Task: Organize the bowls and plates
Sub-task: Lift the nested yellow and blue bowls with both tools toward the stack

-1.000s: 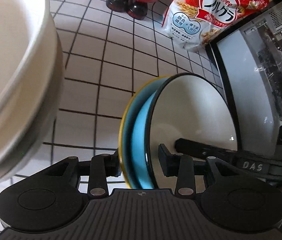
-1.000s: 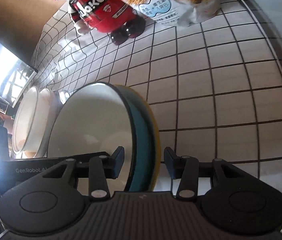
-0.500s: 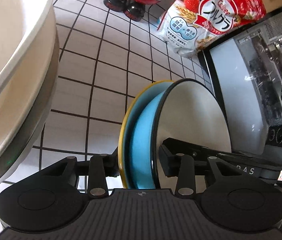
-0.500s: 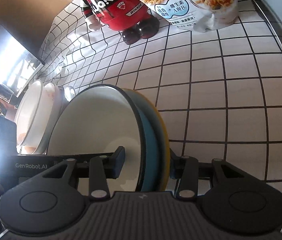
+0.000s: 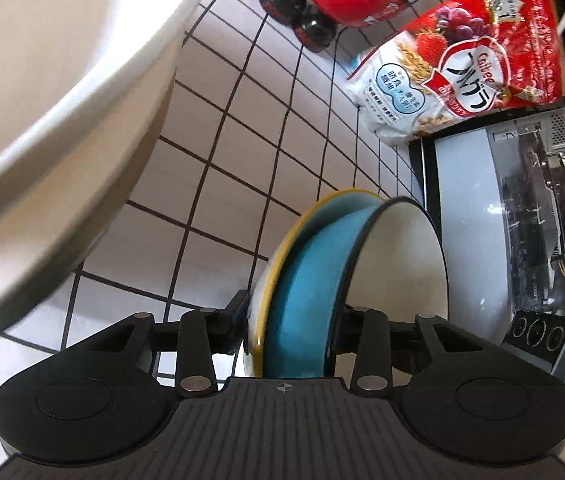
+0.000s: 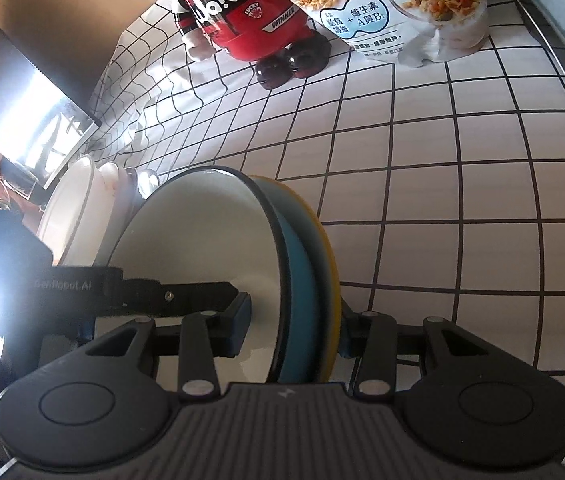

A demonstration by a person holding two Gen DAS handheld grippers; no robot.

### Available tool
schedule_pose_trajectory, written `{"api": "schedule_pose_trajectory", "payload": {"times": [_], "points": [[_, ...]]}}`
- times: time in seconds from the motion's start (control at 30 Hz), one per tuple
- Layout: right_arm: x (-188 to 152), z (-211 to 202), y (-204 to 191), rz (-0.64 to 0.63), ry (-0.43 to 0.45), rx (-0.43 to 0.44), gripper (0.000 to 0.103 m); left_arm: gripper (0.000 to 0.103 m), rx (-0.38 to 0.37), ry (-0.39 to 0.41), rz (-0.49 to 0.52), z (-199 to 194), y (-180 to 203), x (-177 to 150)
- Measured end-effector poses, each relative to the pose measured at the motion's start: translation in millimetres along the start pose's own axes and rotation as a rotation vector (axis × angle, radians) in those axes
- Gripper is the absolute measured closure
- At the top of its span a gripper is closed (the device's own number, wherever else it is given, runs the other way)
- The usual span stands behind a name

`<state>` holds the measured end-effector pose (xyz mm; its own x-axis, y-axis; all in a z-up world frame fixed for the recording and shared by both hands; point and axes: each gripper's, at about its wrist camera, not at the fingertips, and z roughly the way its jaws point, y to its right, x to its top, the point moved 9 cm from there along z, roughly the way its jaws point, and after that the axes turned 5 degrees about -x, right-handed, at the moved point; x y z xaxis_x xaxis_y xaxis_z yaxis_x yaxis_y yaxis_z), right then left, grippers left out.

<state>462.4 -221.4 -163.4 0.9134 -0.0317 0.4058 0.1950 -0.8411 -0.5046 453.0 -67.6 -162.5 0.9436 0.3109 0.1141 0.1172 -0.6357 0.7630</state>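
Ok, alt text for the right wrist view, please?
The right gripper clamps a stack of three dishes: white black-rimmed, blue and yellow, held on edge above a white black-gridded tablecloth. The left gripper's finger reaches in opposite.

Stack of three nested dishes (image 6: 218, 256) stands on edge above gridded cloth (image 6: 422, 184). Right gripper (image 6: 294, 320) straddles stack rim from near side; left gripper (image 5: 288, 320) straddles same stack from opposite side. White bowls (image 6: 78, 204) on edge just left of stack in right wrist view. Mascot figure (image 6: 250, 20) upright on cloth beyond stack; cereal bag (image 6: 402, 4) just right of figure. Computer case (image 5: 522, 248) right of stack in left wrist view.
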Motion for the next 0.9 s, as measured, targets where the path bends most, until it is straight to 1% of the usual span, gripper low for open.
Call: {"api": "schedule_pose_trajectory", "payload": {"times": [0.03,0.1,0.2,0.27,0.33,0.37,0.4,0.43,0.53,0.77,0.9], "points": [[0,0,0,0.001,-0.002,0.0,0.06,0.069,0.008,-0.012,0.016,0,0,0],[-1,0,-1,0.006,-0.007,-0.003,0.06,0.068,0.015,-0.035,0.044,-1,-1,-3],[-3,0,-3,0.015,-0.022,-0.012,0.06,0.068,0.038,-0.043,0.051,-4,-1,-5],[-4,-1,-2,0.025,-0.031,-0.018,0.06,0.067,0.071,-0.04,0.084,-4,2,-6],[-3,0,-1,0.04,-0.04,-0.016,0.06,0.067,0.114,-0.028,0.144,-5,10,-6],[-2,0,-1,0.051,-0.045,-0.015,0.06,0.062,0.129,-0.024,0.169,-5,15,-7],[-2,0,0,0.06,-0.047,-0.015,0.06,0.058,0.142,-0.029,0.182,-3,18,-8],[-2,0,0,0.068,-0.049,-0.019,0.06,0.058,0.152,-0.029,0.187,-3,19,-8],[-3,1,0,0.078,-0.053,-0.034,0.061,0.057,0.155,-0.039,0.182,-2,18,-7],[-4,3,-3,0.104,-0.093,-0.041,0.061,0.055,0.17,-0.095,0.126,-4,15,-12],[1,-1,-9,0.096,-0.085,-0.053,0.061,0.053,0.162,-0.099,0.118,-10,20,-11]]}}
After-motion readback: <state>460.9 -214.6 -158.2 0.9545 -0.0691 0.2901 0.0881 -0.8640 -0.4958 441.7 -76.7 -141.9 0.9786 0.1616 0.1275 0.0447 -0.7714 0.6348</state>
